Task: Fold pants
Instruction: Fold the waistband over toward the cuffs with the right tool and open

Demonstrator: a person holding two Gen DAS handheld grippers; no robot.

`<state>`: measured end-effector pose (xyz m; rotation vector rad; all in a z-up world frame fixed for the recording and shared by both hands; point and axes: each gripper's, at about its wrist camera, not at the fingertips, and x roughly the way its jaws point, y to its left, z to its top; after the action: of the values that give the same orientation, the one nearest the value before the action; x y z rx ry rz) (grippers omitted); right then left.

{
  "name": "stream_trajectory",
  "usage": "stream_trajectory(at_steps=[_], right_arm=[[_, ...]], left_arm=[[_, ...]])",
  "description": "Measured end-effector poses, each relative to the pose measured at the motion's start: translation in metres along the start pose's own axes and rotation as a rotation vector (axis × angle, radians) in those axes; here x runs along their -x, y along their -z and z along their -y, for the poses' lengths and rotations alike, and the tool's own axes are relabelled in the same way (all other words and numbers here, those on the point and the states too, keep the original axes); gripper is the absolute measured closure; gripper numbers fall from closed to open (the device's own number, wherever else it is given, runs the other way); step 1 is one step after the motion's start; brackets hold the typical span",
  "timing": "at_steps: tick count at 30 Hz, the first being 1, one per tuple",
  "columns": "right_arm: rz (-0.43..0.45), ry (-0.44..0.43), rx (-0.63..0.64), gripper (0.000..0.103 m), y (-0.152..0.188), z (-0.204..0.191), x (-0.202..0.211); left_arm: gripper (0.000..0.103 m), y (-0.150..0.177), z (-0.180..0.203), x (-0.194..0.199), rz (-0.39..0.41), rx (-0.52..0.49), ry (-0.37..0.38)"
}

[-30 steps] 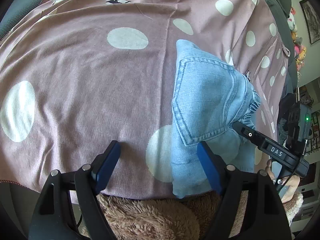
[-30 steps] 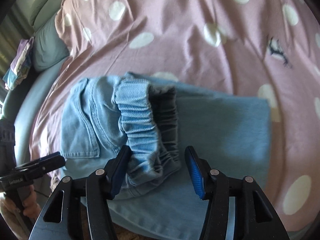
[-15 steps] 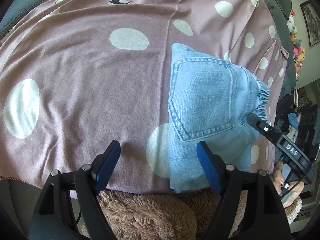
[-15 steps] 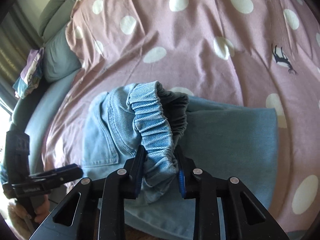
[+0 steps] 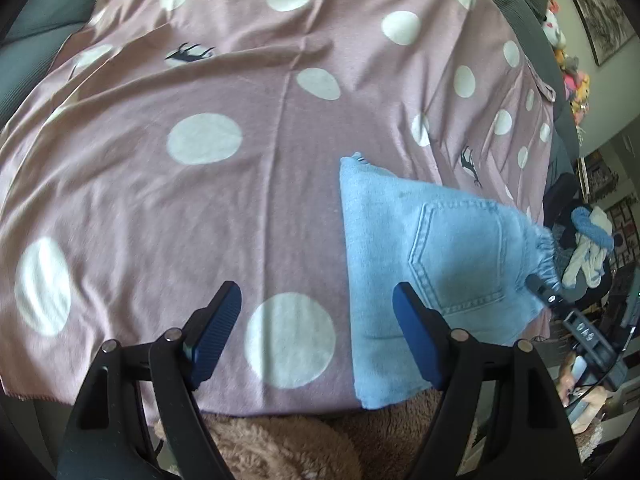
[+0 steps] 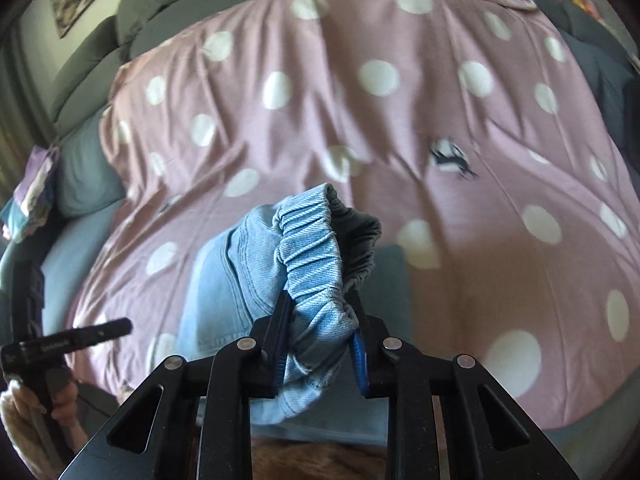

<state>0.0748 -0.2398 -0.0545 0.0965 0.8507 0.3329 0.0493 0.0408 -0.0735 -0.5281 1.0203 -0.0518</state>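
Light blue denim pants (image 5: 432,264) lie on a pink polka-dot bedspread (image 5: 224,200), back pocket up, near the bed's front edge. My right gripper (image 6: 320,316) is shut on the elastic waistband (image 6: 312,256) and lifts it off the bed; it also shows at the pants' right edge in the left wrist view (image 5: 560,308). My left gripper (image 5: 316,308) is open and empty, above the bedspread just left of the pants. It shows at the far left in the right wrist view (image 6: 92,330).
A brown fuzzy fabric (image 5: 288,440) lies along the bed's front edge. Grey cushions (image 6: 208,4) stand behind the bed. A grey-blue pillow (image 6: 84,172) sits at the left. Piled clothes (image 5: 588,248) and stuffed toys (image 5: 568,64) are beyond the bed's right side.
My right gripper closed on the waistband and raised it, pulling the upper pants up and to the right. My left gripper stayed open and drew back, higher above the bed.
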Motion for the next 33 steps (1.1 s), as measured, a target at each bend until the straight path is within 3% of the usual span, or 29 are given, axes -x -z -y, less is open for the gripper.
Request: stream_trajectory(at_steps=[3, 6, 8, 11, 15, 18, 33], right_arm=[[-0.054, 0.038, -0.04, 0.077, 0.014, 0.017, -0.018], [-0.098, 0.092, -0.048, 0.078, 0.024, 0.026, -0.04], [-0.101, 0.101, -0.046, 0.078, 0.029, 0.028, -0.046], [-0.098, 0.11, -0.042, 0.079, 0.032, 0.03, -0.047], [-0.102, 0.092, -0.059, 0.079, 0.031, 0.033, -0.047], [-0.098, 0.088, -0.063, 0.079, 0.032, 0.035, -0.048], [-0.088, 0.109, -0.055, 0.078, 0.034, 0.032, -0.048]], left_arm=[[0.031, -0.011, 0.013, -0.014, -0.015, -0.038, -0.003], [0.047, -0.022, 0.024, -0.03, -0.033, -0.069, -0.007], [0.059, -0.03, 0.032, -0.041, -0.045, -0.087, -0.001], [0.065, -0.039, 0.042, -0.059, -0.075, -0.1, 0.015], [0.066, -0.041, 0.048, -0.087, -0.13, -0.122, -0.016], [0.063, -0.032, 0.043, -0.098, -0.164, -0.107, 0.001], [0.061, 0.033, 0.043, -0.067, -0.175, -0.156, 0.021]])
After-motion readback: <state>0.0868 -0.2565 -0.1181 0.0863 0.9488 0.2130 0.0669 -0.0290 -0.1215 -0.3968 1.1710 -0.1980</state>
